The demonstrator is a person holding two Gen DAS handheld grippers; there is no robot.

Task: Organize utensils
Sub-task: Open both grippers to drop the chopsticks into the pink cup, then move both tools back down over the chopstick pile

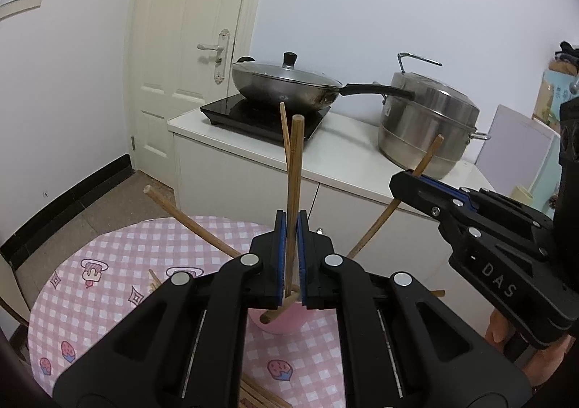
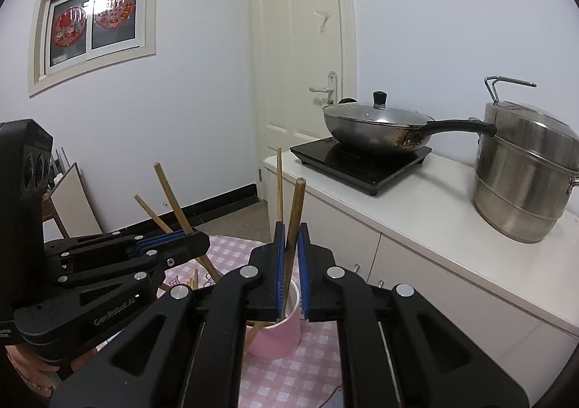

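My left gripper is shut on a wooden chopstick that stands almost upright above the pink cup. My right gripper is shut on another wooden chopstick, its lower end inside the pink cup. Each gripper shows in the other's view: the right one at the right, the left one at the left. More chopsticks lean out of the cup. Loose chopsticks lie on the pink checked tablecloth.
A white counter behind the table carries a black induction hob with a lidded wok and a steel steamer pot. A white door stands behind.
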